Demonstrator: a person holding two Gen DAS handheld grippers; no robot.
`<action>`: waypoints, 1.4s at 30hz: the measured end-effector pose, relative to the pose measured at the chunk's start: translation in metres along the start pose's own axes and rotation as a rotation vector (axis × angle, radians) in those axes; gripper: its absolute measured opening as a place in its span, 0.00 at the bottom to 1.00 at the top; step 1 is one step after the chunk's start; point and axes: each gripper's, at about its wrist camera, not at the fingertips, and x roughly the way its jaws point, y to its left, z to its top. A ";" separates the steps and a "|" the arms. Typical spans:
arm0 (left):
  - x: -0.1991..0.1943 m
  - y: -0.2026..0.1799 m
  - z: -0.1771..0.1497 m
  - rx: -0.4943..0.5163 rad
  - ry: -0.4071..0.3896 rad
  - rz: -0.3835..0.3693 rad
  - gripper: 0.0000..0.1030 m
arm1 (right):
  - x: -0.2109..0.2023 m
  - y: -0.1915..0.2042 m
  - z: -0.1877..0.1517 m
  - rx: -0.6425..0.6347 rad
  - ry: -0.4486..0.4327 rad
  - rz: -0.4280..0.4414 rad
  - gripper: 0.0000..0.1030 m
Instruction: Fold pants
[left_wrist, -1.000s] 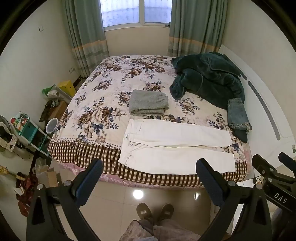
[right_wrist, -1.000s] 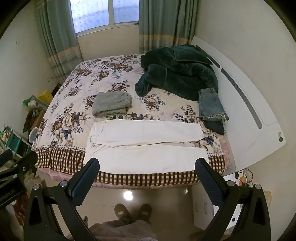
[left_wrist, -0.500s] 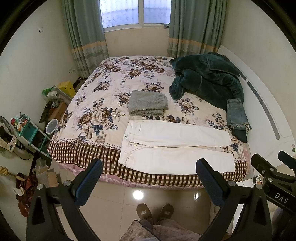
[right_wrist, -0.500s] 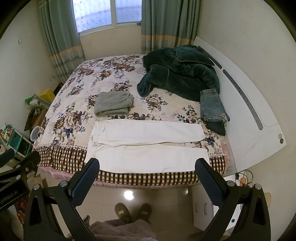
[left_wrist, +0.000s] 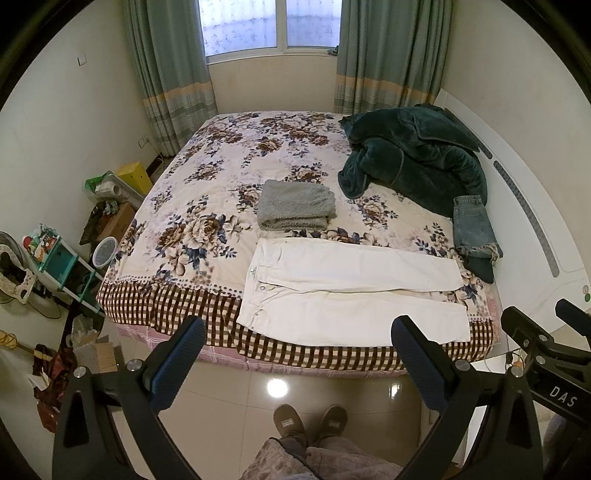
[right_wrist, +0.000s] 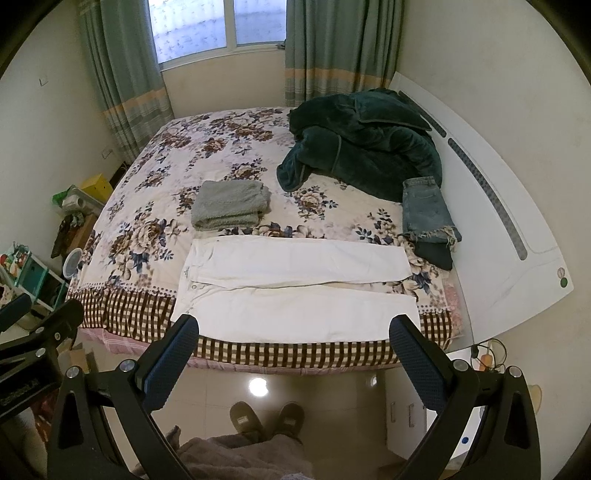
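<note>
At the foot of the floral quilted bed (left_wrist: 207, 206), the left wrist view sits marginally nearer than a second ago; flat white cotton pants (left_wrist: 351, 291) lie along the bed's near edge, the left gripper (left_wrist: 297, 354) gaping wide, empty. From the right wrist, a folded grey fleecy towel (right_wrist: 229, 205) lies beyond the pants; the right gripper (right_wrist: 293, 354) hangs open, empty too.

Home bedroom: floral bed (left_wrist: 229, 192), curtained window (left_wrist: 273, 26).
</note>
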 end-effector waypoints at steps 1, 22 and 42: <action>0.000 0.000 0.000 0.000 0.000 -0.001 1.00 | 0.000 0.000 0.000 0.001 0.001 0.001 1.00; -0.011 -0.010 0.012 0.001 -0.004 -0.001 1.00 | -0.007 0.001 0.002 -0.001 -0.003 0.000 1.00; -0.023 -0.005 0.026 -0.003 -0.004 0.001 1.00 | -0.017 -0.008 -0.001 0.001 0.011 0.024 1.00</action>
